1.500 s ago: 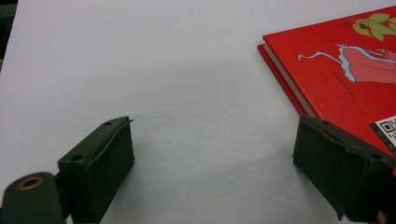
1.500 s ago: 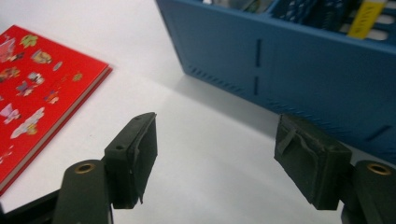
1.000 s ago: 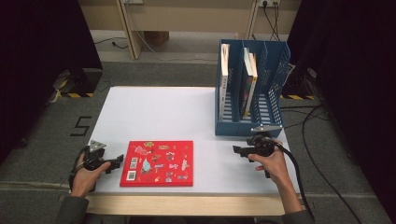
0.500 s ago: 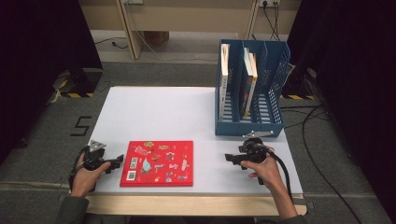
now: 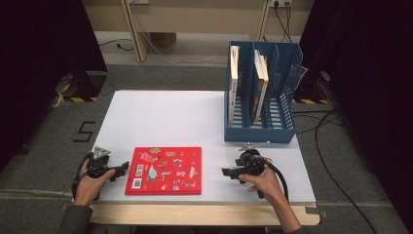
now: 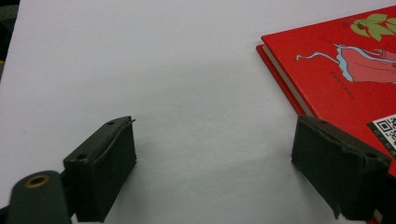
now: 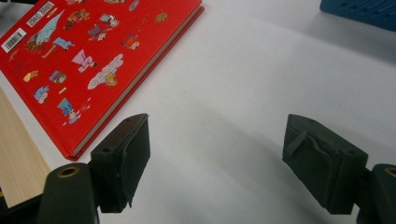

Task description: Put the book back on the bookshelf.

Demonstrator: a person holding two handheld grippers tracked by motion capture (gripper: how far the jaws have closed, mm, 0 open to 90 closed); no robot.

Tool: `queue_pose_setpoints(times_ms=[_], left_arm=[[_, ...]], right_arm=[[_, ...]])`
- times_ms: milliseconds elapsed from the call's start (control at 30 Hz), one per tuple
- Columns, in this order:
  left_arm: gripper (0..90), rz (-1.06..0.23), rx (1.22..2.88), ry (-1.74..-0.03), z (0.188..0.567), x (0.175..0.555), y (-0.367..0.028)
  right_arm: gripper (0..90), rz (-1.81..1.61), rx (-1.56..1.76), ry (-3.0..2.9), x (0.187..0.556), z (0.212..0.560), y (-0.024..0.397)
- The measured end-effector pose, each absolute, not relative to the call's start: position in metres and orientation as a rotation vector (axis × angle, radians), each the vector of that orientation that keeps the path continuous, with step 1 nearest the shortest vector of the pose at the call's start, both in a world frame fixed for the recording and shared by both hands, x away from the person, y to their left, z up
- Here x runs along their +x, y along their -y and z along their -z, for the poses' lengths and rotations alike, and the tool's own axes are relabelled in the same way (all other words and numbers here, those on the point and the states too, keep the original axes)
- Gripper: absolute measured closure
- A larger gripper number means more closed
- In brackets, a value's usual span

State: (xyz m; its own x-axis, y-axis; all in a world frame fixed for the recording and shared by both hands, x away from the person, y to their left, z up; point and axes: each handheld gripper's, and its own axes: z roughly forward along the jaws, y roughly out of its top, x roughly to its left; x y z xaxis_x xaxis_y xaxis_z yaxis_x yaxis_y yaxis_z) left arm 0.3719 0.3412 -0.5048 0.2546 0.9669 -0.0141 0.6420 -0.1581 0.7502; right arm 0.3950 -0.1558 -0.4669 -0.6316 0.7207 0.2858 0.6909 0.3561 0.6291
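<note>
While the left gripper (image 5: 118,170) waits beside the book's (image 5: 165,170) left edge, its fingers (image 6: 100,170) have just narrowed a little but are open with only bare table (image 5: 165,117) between them. The right gripper (image 5: 227,172) has slid in from the rack (image 5: 260,131) side toward the book's right edge, fingers (image 7: 122,161) spread wide and empty. The red book lies flat near the table's front edge, untouched. With a gripper on each side, a two-handed lift looks close.
</note>
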Motion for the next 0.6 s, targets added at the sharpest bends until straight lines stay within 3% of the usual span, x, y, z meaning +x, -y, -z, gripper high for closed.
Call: queue_pose_setpoints(times_ms=[300, 600], left_arm=[[15.9, -0.584, 1.833, -1.447, 0.496, 0.366, -0.34], [18.6, -0.463, 1.901, -1.401, 0.494, 0.358, -0.324]], right_arm=[[24.2, -1.174, 1.337, -2.577, 0.395, 0.47, 0.148], [24.4, -1.192, 1.32, -2.606, 0.394, 0.471, 0.135]])
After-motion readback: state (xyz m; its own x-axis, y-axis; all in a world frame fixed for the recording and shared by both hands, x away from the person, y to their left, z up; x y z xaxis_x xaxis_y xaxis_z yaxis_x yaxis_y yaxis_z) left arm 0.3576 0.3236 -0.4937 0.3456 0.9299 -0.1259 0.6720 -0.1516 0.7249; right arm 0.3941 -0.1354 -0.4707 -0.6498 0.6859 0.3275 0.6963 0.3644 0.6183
